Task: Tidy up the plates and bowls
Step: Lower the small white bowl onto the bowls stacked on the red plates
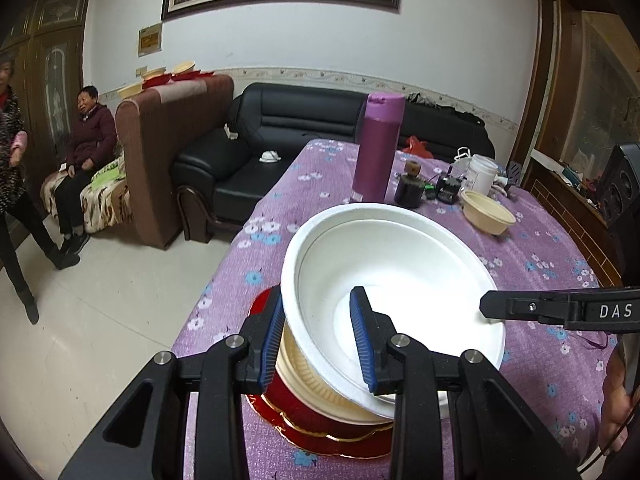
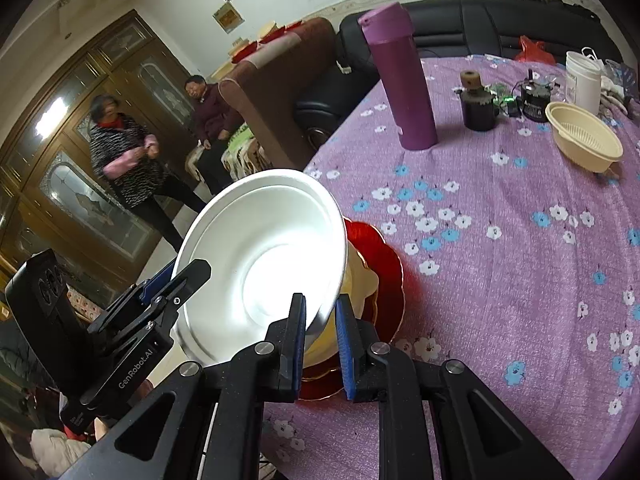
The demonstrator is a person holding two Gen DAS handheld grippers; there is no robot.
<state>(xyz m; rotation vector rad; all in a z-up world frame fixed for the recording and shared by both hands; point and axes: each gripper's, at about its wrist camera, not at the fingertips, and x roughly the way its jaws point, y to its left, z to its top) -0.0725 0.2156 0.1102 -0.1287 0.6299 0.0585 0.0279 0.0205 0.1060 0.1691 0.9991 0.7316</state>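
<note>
A white foam bowl (image 1: 400, 272) (image 2: 260, 248) hangs tilted over a cream ribbed bowl (image 1: 304, 372) (image 2: 360, 280), which stands on stacked red plates (image 1: 320, 436) (image 2: 384, 264) with gold rims. My left gripper (image 1: 318, 296) is shut on the white bowl's left rim, one pad outside and one inside. In the right wrist view it shows at the bowl's far side (image 2: 188, 276). My right gripper (image 2: 320, 300) is shut on the opposite rim and enters the left wrist view from the right (image 1: 486, 306).
The table (image 1: 540, 280) (image 2: 520, 240) has a purple flowered cloth. Farther back stand a purple flask (image 1: 378, 148) (image 2: 404, 80), a dark jar (image 1: 410, 188), a white tub (image 1: 482, 174) and another cream bowl (image 1: 488, 212) (image 2: 584, 140). The stack is near the table's left edge. Two people are by the sofa (image 1: 280, 128).
</note>
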